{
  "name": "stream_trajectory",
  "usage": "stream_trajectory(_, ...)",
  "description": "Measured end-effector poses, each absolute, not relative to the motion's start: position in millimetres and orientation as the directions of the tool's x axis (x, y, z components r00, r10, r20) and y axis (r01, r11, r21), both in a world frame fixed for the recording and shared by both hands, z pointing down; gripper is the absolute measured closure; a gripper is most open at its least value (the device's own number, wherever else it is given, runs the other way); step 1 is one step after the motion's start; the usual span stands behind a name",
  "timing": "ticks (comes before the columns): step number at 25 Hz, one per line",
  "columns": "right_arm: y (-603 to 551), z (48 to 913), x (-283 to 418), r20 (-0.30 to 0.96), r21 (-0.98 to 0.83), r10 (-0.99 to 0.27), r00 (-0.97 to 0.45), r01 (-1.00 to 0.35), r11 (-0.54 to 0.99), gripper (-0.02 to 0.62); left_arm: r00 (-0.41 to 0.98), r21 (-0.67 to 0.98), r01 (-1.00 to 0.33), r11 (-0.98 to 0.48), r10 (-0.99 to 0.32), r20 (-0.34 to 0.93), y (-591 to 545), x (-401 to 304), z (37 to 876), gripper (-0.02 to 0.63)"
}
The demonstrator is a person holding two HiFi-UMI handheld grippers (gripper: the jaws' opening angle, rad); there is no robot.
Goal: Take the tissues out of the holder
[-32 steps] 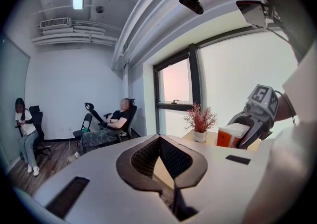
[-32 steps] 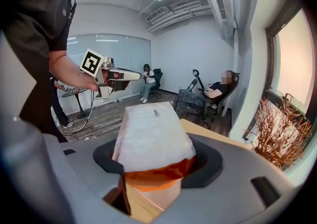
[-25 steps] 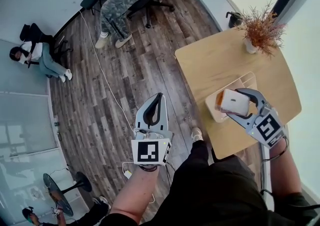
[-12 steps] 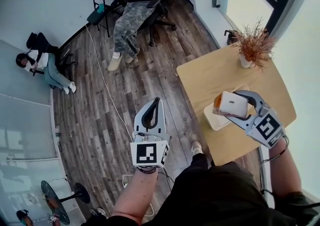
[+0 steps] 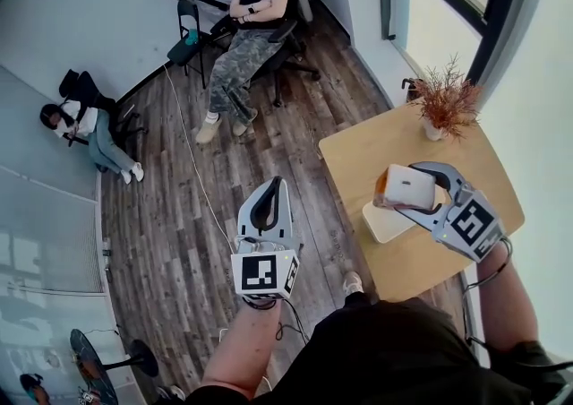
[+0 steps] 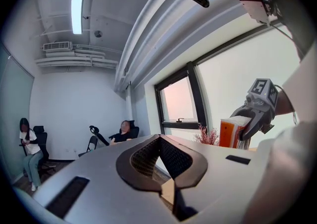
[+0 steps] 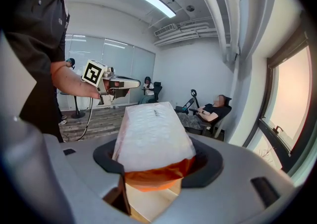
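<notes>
My right gripper is shut on a tissue pack, white with an orange end, and holds it in the air above the wooden table. The white holder lies on the table just below and to the left of the pack. In the right gripper view the pack fills the space between the jaws of the right gripper. My left gripper hangs over the floor left of the table, shut with nothing in it; its tips meet in the left gripper view, where the pack shows at right.
A dried plant in a white pot stands at the table's far edge. A person sits in an office chair beyond the table, and another person sits at left. A cable runs across the wooden floor.
My right gripper has lifted the tissue pack up and away from the holder, which now shows bare below it. The left gripper has stayed shut over the floor.
</notes>
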State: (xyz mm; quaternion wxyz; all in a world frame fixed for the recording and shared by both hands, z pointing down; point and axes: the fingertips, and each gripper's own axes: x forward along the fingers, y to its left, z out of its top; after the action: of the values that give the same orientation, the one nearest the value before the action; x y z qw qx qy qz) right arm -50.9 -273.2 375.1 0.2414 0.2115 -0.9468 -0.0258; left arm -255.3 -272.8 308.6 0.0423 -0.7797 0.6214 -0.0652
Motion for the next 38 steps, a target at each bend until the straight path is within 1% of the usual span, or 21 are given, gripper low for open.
stream_trajectory(16, -275, 298, -34, 0.340, 0.231, -0.473, -0.812, -0.416, 0.880, 0.305, 0.228, -0.198, -0.957, -0.213, -0.972, -0.058, -271, -242, 241, 0.601)
stream_trajectory(24, -278, 283, -18, 0.329, 0.253, -0.492, -0.806, -0.427, 0.868, 0.305, 0.206, -0.184, -0.965, -0.184, -0.973, -0.107, -272, -242, 219, 0.601)
stream_trajectory(38, -289, 269, -13, 0.282, 0.262, -0.560, -0.779, -0.499, 0.826, 0.305, 0.180, -0.152, -0.975, -0.160, -0.975, -0.130, -268, -256, 208, 0.601)
